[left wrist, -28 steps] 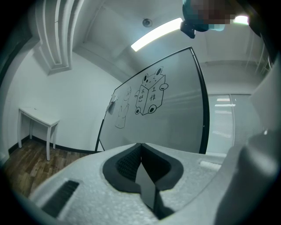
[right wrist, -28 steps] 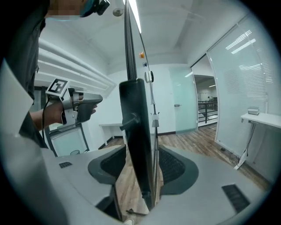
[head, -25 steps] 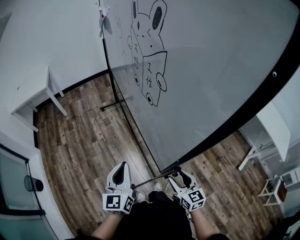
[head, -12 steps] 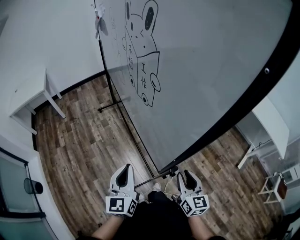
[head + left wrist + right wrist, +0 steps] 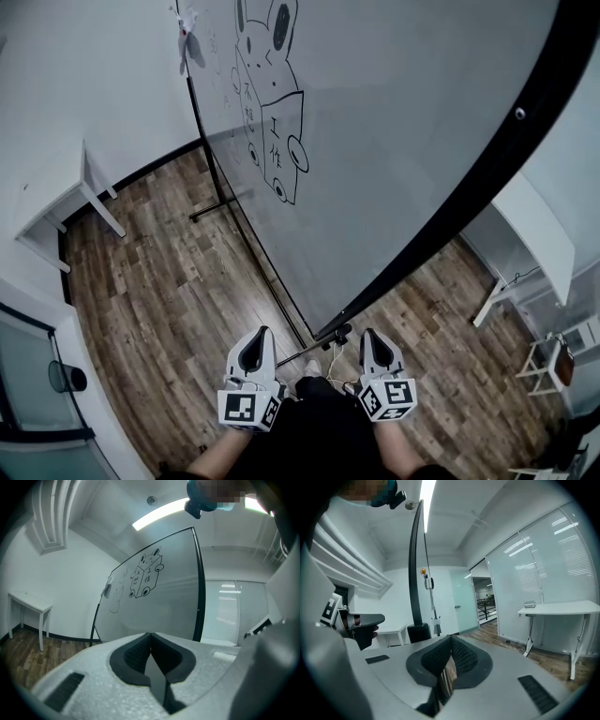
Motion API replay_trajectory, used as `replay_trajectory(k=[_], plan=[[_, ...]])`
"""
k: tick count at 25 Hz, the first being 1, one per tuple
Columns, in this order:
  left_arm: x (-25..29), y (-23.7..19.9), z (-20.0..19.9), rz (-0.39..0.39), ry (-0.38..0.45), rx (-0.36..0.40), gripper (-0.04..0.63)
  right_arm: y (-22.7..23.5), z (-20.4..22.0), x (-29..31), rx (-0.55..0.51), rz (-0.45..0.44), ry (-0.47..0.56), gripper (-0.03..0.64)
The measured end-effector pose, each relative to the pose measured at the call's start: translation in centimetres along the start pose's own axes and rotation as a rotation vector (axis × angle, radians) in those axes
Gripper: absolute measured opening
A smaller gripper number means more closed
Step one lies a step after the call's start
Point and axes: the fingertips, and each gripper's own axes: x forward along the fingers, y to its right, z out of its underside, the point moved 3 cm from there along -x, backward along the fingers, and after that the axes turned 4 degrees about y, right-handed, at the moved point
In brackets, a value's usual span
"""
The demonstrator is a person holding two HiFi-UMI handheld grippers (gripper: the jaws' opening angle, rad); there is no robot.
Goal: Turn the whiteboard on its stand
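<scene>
The whiteboard fills the upper head view, black-framed, with a rabbit-and-box drawing at its far end. Its near lower corner hangs just ahead of both grippers. My left gripper is shut and empty, left of that corner. My right gripper has just been closing and is now shut with nothing between its pads, right of the corner and apart from it. The left gripper view shows the board's face beyond the left gripper. The right gripper view shows the board's frame edge-on past the right gripper.
The stand's floor bar lies at the far end, and a leg runs by my feet. White tables stand at the left wall and at the right. A black bin sits lower left, a small rack at the right.
The right gripper's jaws went from open to shut and it drew back from the board's near corner. The left gripper shifted slightly right. The board's drawing slid left in the head view.
</scene>
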Motion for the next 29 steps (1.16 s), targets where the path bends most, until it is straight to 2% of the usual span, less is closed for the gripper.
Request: replay_trajectory(k=[6, 12, 16, 20, 29], plan=[[0.03, 0.52, -0.2, 0.031, 0.002, 0.021, 0.017, -0.11, 0.02, -0.23, -0.012, -0.003, 0.005, 0.011], [-0.11, 0.16, 0.05, 0.009, 0.006, -0.006, 0.017, -0.02, -0.07, -0.23, -0.012, 0.005, 0.015, 0.011], [0.13, 0.27, -0.38, 0.03, 0.007, 0.016, 0.017, -0.11, -0.14, -0.16, -0.012, 0.004, 0.017, 0.011], [-0.07, -0.07, 0.08, 0.009, 0.001, -0.007, 0.017, -0.27, -0.22, -0.13, -0.013, 0.002, 0.022, 0.011], [-0.15, -0.42, 0.13, 0.011, -0.001, 0.006, 0.017, -0.34, -0.35, 0.0, -0.008, -0.007, 0.04, 0.011]])
